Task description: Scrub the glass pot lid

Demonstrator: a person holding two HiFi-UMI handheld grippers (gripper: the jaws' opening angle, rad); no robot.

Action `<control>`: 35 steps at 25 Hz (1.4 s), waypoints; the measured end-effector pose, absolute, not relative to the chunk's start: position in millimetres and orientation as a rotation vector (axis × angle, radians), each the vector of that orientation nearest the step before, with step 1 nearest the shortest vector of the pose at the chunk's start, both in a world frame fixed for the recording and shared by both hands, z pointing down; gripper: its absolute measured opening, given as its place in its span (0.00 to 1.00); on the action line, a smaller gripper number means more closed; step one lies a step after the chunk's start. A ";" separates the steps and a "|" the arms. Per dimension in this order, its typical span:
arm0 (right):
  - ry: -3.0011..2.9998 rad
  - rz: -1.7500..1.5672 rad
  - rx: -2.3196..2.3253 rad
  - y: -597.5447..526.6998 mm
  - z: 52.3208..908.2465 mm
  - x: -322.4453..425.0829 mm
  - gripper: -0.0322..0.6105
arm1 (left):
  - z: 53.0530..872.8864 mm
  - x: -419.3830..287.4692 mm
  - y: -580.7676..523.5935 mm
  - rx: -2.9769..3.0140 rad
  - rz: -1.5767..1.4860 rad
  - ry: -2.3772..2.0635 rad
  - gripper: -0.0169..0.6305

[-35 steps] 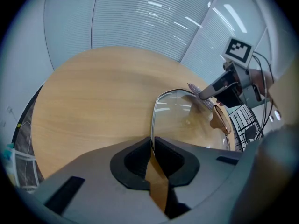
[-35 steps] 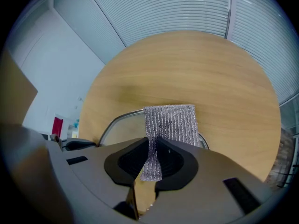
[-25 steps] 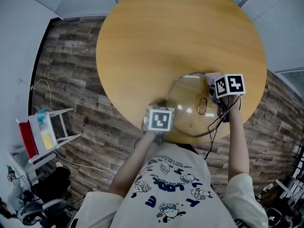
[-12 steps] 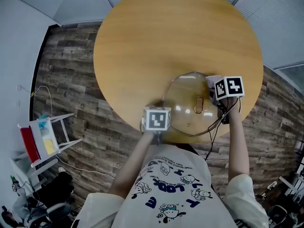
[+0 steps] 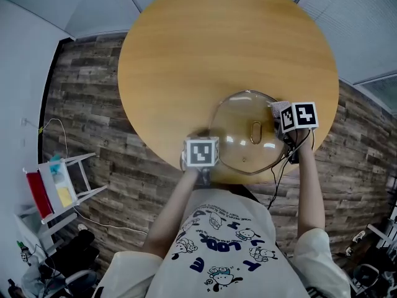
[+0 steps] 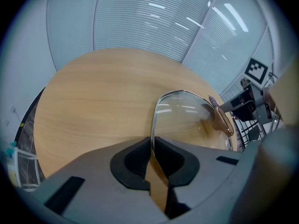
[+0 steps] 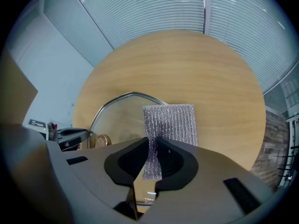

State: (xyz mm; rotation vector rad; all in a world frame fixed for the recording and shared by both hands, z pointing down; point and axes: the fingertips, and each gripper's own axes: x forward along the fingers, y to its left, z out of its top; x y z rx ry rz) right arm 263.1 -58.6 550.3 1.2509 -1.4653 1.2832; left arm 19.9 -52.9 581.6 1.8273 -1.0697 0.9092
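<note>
— Two grippers, both busy. From above, the glass pot lid [image 5: 245, 132] shows just right of centre in the frame, over the near edge of the round wooden table [image 5: 205, 48], with its handle [image 5: 255, 131] facing up.
— Can you see the grips from there?
— No, the marker cubes cover them. The left gripper [image 6: 152, 148] view settles it: its fingers [image 6: 131, 160] are clamped on the lid's metal rim, low in the centre of the frame.
— And the right?
— The right gripper [image 7: 154, 148] view has its fingers [image 7: 180, 157] pinched on a silvery scrub pad [image 7: 170, 120], which overlaps the lid's rim at centre frame. From above, that pad is only a grey scrap beside the cube.
</note>
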 end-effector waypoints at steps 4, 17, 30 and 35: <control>-1.449 1.291 1.266 -47.8 550.7 268.4 0.15 | 581.0 20.3 -52.4 1.828 0.916 -1.075 0.08; -1.408 1.292 1.290 -16.3 552.2 275.8 0.15 | 582.3 21.9 -52.1 1.844 0.916 -1.075 0.08; -1.368 1.309 1.301 15.8 554.7 276.1 0.15 | 578.8 20.7 -56.1 1.872 0.926 -1.096 0.08; -1.358 1.316 1.295 29.7 557.3 276.5 0.15 | 575.1 22.0 -58.7 1.874 0.918 -1.104 0.08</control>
